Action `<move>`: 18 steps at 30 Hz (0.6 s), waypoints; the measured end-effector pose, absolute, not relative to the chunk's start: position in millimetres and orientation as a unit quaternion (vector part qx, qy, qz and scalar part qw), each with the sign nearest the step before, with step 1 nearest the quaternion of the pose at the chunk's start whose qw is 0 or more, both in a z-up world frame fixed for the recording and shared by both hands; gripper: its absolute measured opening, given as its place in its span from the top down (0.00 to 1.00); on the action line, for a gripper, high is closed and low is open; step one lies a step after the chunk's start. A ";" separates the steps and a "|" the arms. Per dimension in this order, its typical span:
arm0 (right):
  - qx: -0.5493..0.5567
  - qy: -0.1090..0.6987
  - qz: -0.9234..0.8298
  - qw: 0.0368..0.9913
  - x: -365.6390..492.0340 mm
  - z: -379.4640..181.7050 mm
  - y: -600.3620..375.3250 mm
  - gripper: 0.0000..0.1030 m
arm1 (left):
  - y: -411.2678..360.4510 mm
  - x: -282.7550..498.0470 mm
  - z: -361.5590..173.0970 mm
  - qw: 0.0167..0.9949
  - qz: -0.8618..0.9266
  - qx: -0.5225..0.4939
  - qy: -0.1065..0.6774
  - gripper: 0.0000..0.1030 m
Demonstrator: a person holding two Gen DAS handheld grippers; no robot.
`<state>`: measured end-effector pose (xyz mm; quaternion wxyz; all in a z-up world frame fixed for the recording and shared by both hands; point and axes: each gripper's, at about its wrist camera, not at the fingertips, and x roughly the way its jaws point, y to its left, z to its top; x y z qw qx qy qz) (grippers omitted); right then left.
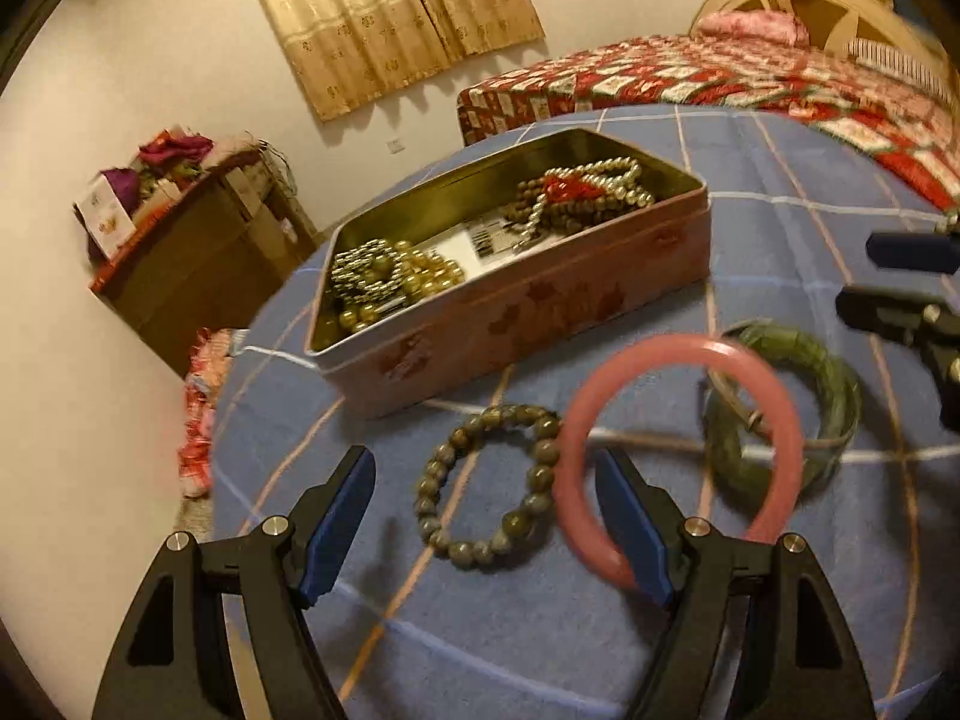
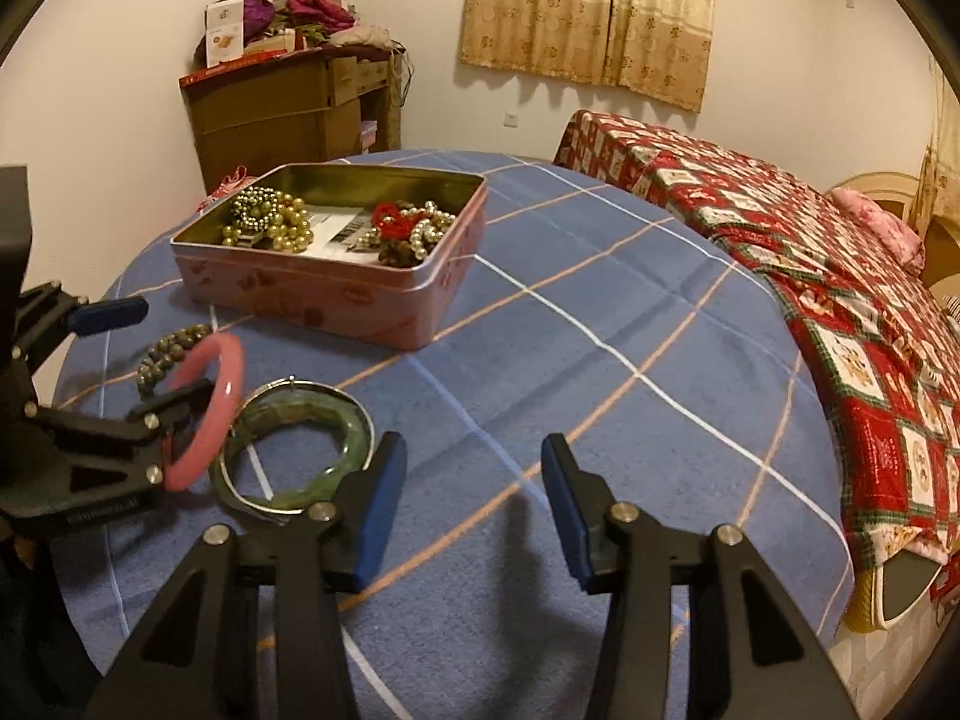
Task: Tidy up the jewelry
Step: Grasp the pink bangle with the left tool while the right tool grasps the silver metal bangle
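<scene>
A pink tin box stands open on the blue checked table, holding bead necklaces. My left gripper is open; a pink bangle hangs looped over its right finger, lifted off the cloth. A grey-green bead bracelet lies flat between the left fingers. A green bangle lies to its right. My right gripper is open and empty, just right of the green bangle.
The round table's blue cloth drops off at its edges. A bed with a red quilt stands to the right. A brown cabinet with clutter stands by the wall behind the box.
</scene>
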<state>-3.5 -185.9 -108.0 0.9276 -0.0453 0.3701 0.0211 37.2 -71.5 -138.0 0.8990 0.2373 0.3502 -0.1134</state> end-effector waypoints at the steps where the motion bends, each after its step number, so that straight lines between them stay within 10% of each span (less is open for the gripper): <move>1: -0.045 0.369 0.022 0.928 -2.8 -108.2 -184.8 0.52 | -68.8 36.9 -137.8 0.899 -0.108 0.236 0.352 0.26; 16: -0.054 0.367 0.043 0.928 -6.1 -110.5 -172.5 0.51 | -27.5 27.8 -135.5 0.904 -0.094 0.175 0.378 0.27; 18: -0.054 0.366 0.043 0.928 -6.4 -110.6 -171.7 0.51 | -29.2 27.2 -137.7 0.899 -0.126 0.153 0.389 0.55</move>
